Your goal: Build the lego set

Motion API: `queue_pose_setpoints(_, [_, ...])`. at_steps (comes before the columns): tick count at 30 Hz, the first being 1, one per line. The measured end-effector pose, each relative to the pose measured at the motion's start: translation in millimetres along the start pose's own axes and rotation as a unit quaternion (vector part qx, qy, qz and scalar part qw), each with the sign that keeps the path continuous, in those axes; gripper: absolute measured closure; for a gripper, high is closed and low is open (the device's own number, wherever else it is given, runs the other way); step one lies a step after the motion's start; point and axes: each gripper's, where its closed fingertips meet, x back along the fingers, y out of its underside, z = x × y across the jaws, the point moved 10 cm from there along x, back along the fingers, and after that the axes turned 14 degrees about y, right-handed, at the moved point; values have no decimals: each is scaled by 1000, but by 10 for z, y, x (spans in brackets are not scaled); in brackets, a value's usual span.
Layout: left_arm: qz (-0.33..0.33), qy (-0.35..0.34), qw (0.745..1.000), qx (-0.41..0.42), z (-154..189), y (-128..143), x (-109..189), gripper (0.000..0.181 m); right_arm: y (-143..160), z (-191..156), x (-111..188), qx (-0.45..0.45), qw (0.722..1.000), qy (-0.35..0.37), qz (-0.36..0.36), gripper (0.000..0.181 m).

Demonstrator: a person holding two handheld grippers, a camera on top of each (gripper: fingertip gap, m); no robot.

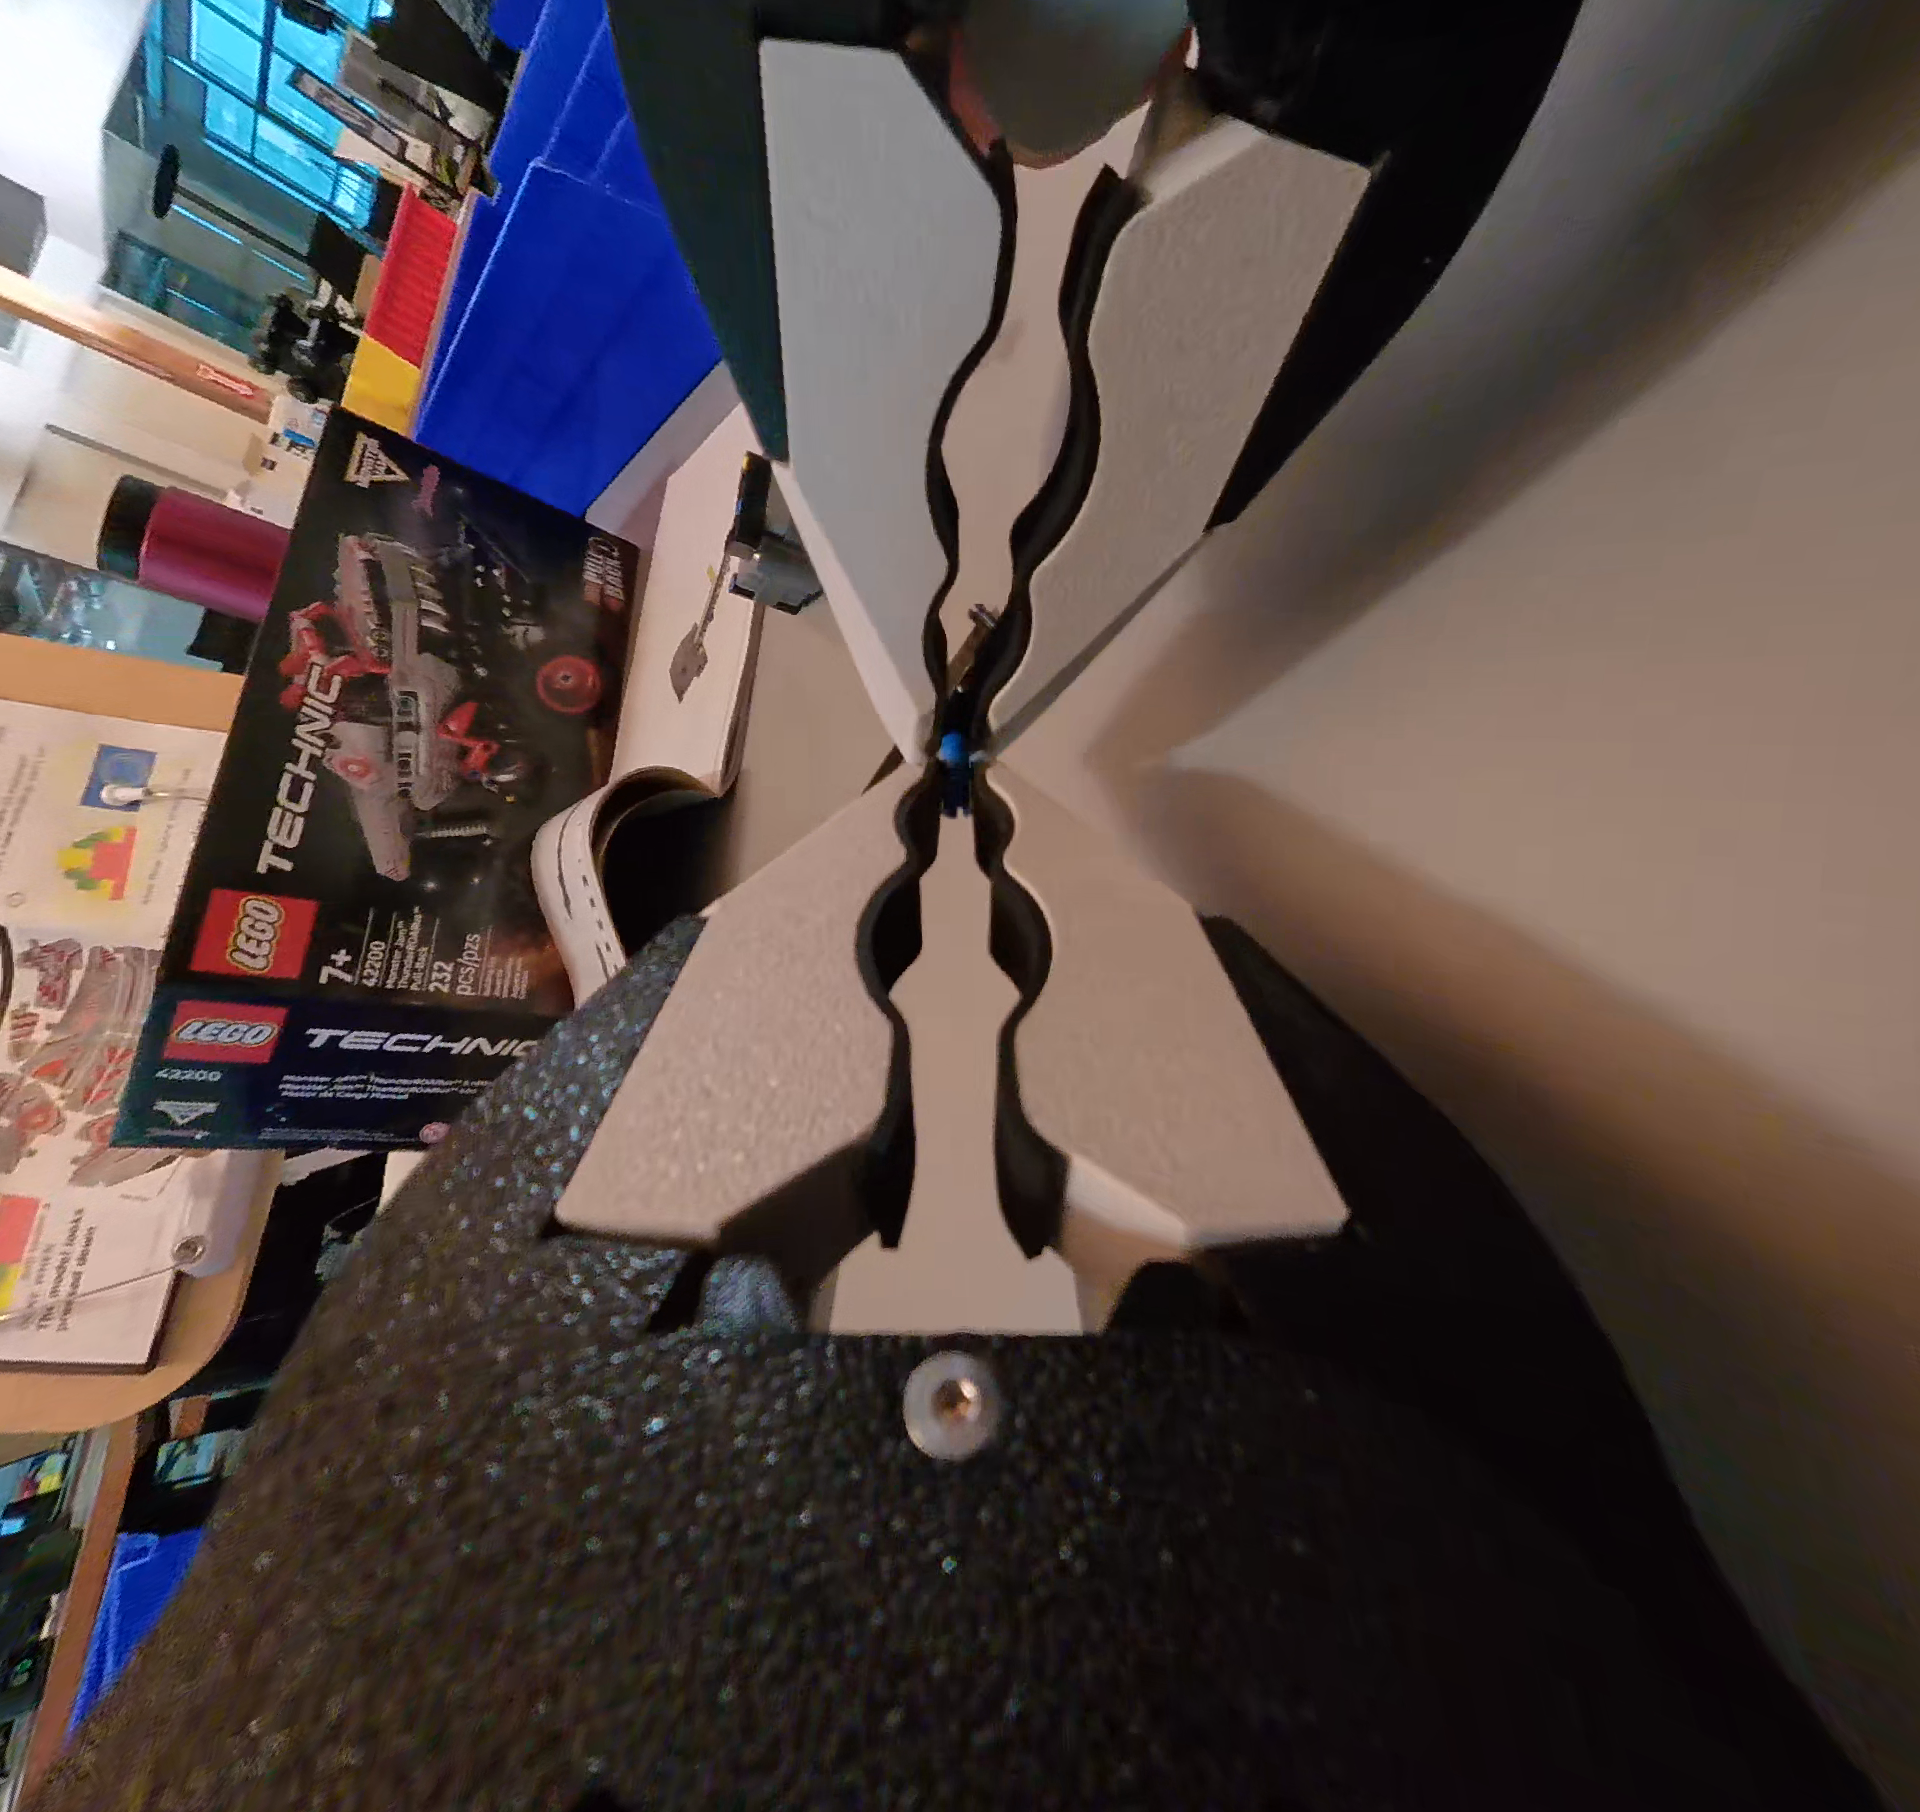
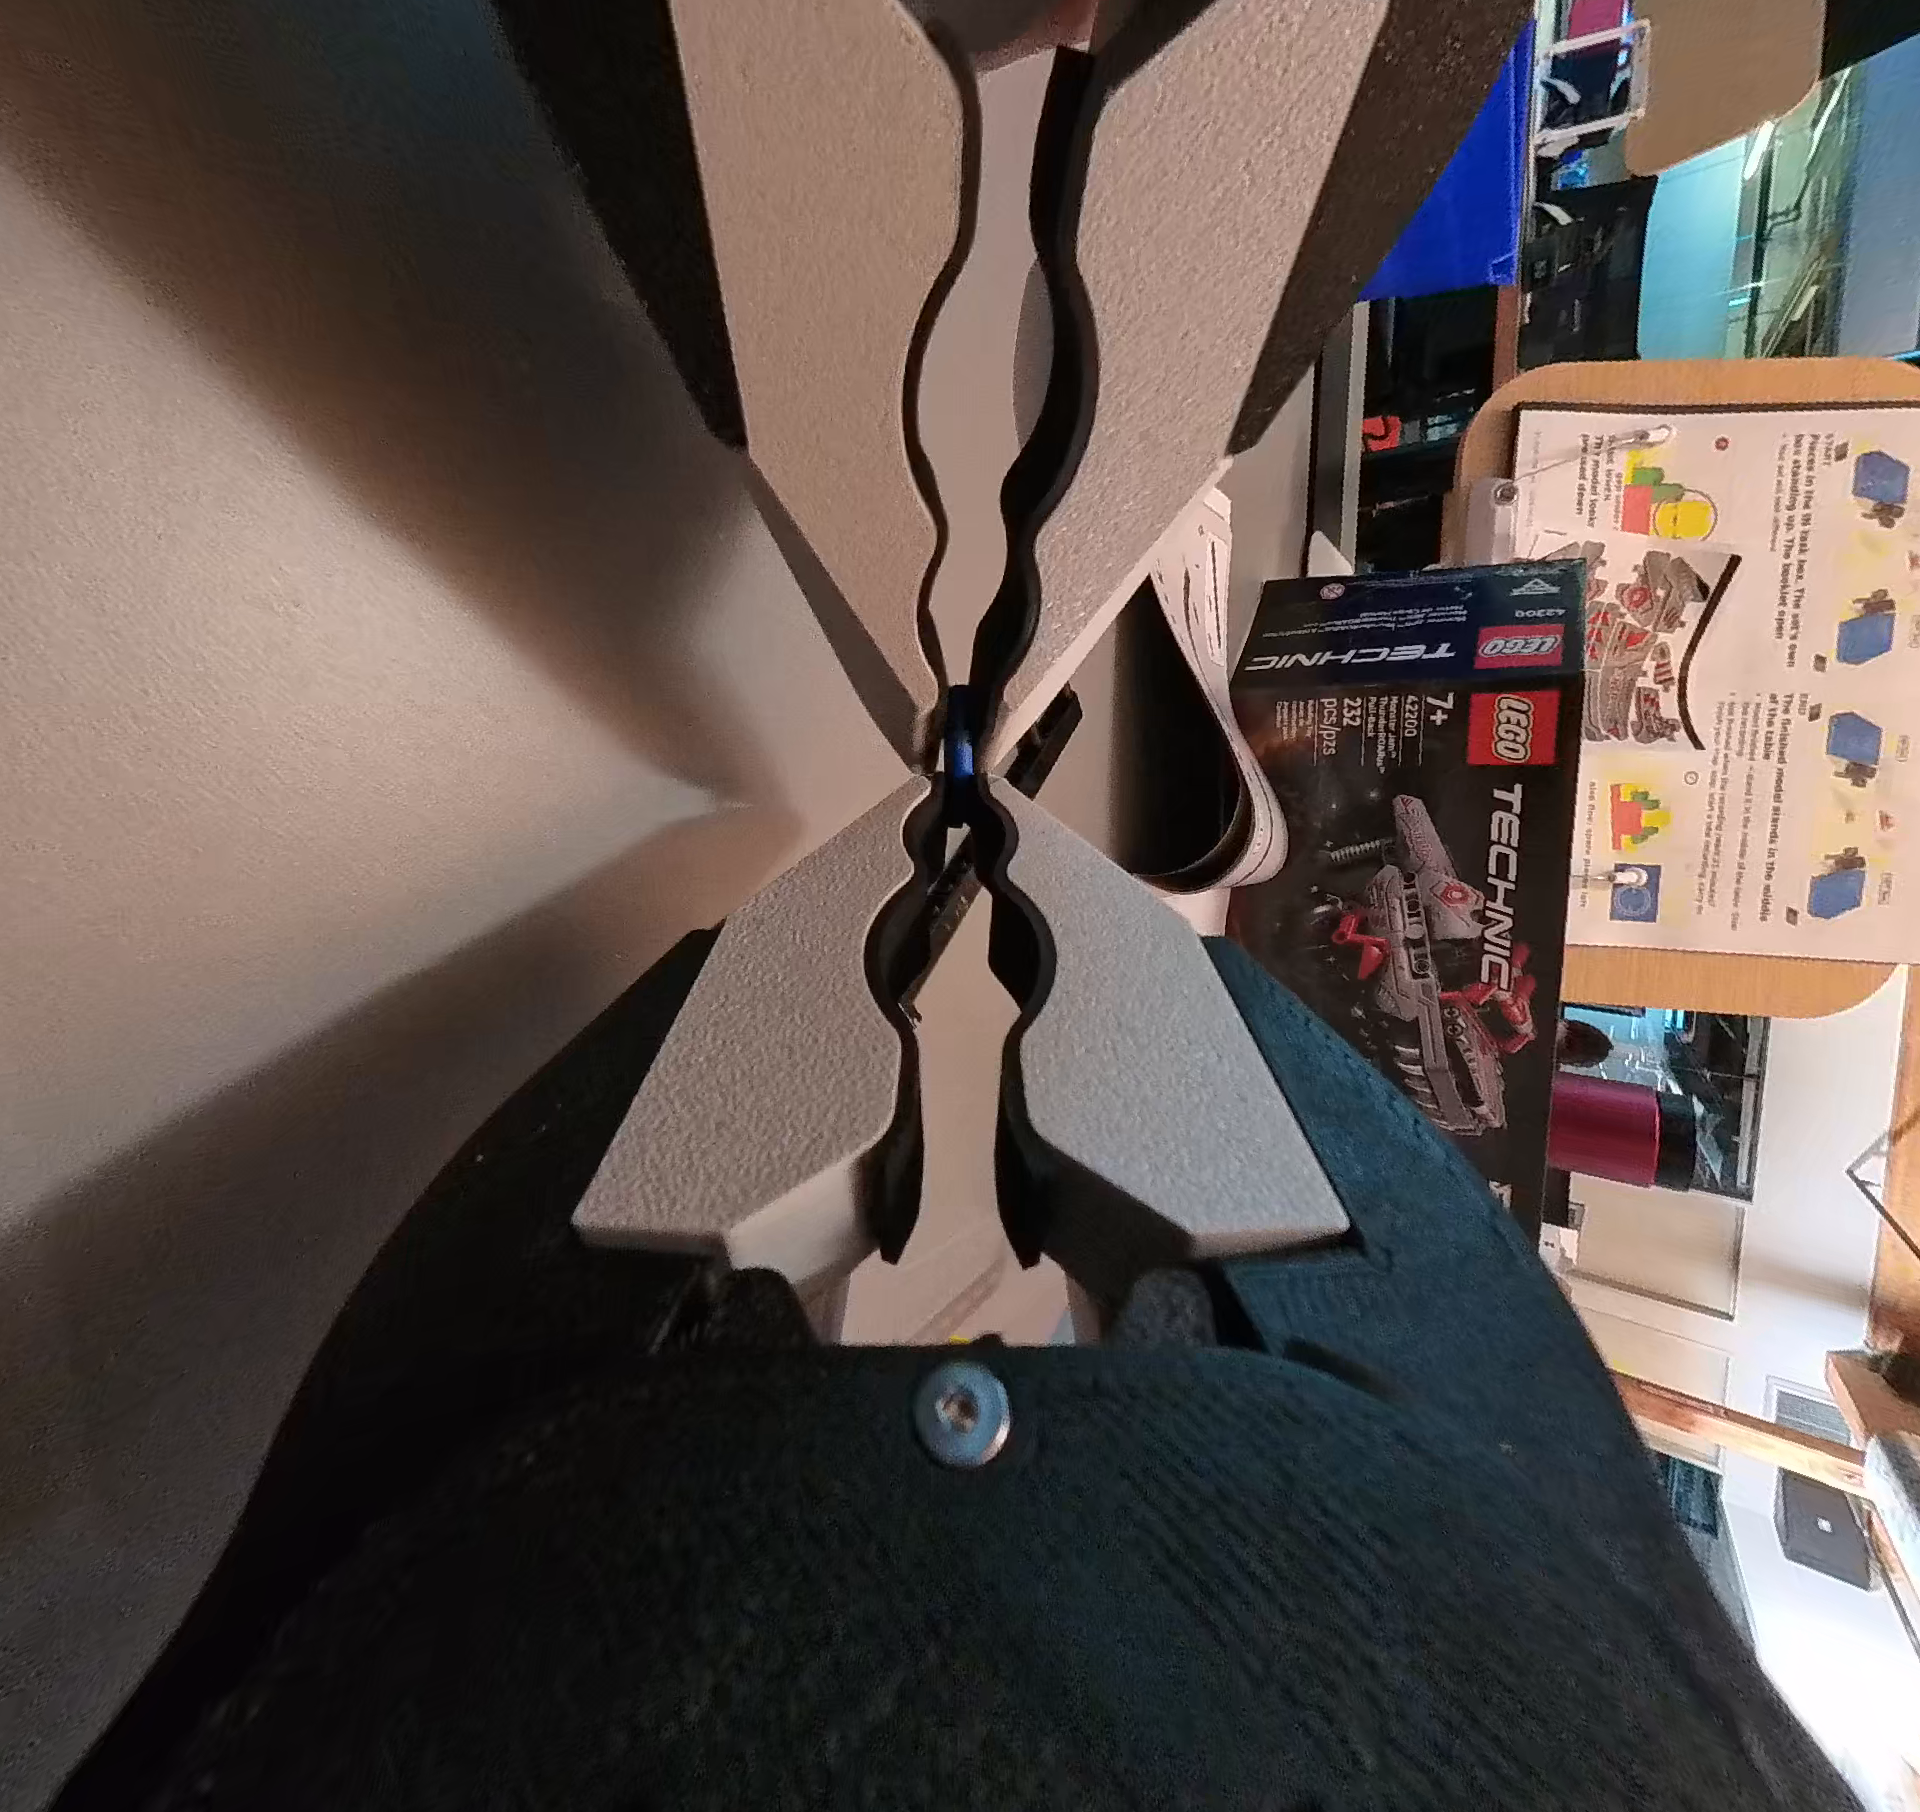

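Observation:
My two grippers meet tip to tip above the pale table. In the left wrist view my left gripper is shut on a small blue pin at its fingertips. My right gripper faces it from above with a thin dark piece in its jaws. In the right wrist view my right gripper is shut on a thin black beam that runs slantwise through its pads. The blue pin sits at the beam, held in the tips of the left gripper.
The set's dark box stands to the side and shows in the right wrist view. A curled instruction booklet and a small grey part lie by it. Blue bins, a maroon bottle and a printed sheet on a board stand farther off. The tips of both grippers are at nearly the same place.

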Motion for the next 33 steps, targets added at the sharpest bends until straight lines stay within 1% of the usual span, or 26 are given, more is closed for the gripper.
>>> queue_pose_setpoints(3, [2, -5, 1000, -1, -3, -6, 7, 178, 9, -3, -14, 1, 1000, 4, -13, 180])
queue_pose_setpoints(6, [-11, -17, 1000, -18, 7, -25, 2, 178, 19, -1, -24, 3, 1000, 4, -20, 180])
queue_pose_setpoints(10, [-14, -14, 1000, -1, -8, -19, -28, 179, 45, -20, -42, -1, 1000, 4, -23, 180])
queue_pose_setpoints(18, [-7, -20, 1000, 8, -57, -1, -29, 179, 74, -7, -65, -12, 999, 28, -15, 178])
queue_pose_setpoints(21, [10, -26, 999, 28, -88, 18, -8, 179, 117, 27, -26, -68, 997, 18, -13, 170])
queue_pose_setpoints(23, [16, -34, 998, 46, -134, 66, 11, 179, 187, 56, -1, -136, 990, -9, -27, 163])
queue_pose_setpoints(26, [28, -44, 995, 80, -230, 138, 54, 179, 309, 122, 32, -275, 960, -13, -53, 152])
queue_pose_setpoints(28, [46, -50, 992, 106, -293, 173, 82, 179, 383, 124, 37, -347, 935, -17, -69, 150])
queue_pose_setpoints(30, [60, -58, 989, 121, -334, 206, 98, 180, 454, 116, 16, -371, 924, -16, -92, 146])
queue_pose_setpoints(33, [61, -70, 988, 125, -355, 254, 115, 180, 502, 93, -40, -380, 915, -33, -129, 143])
